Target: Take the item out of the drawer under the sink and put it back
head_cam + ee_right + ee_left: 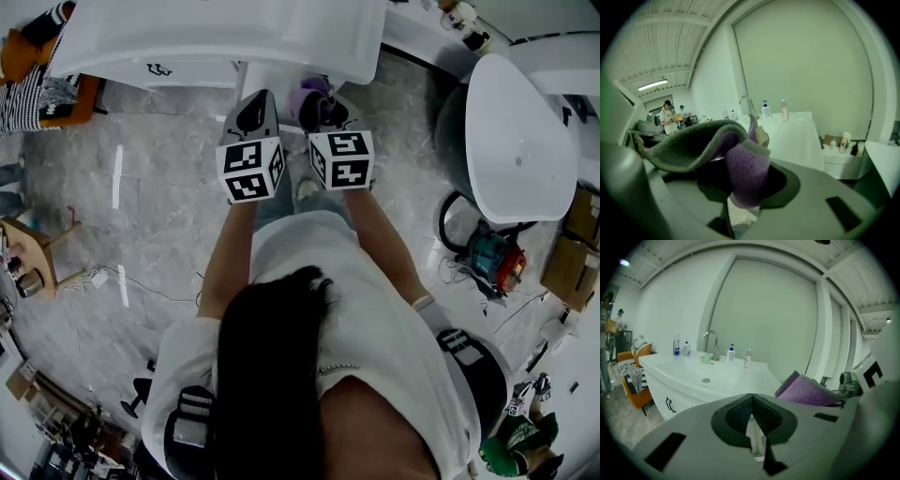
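Before sink (693,369), purple cloth (747,173) gripped in right claw (740,194), left claw (752,414) closed

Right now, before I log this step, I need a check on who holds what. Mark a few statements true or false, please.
1. The right claw grips a purple cloth. True.
2. The left claw holds a bottle. False: its jaws are together with nothing between them.
3. Several bottles stand beside the faucet on the sink. True.
4. The cloth lies in the sink basin. False: it is in the right claw, short of the sink.
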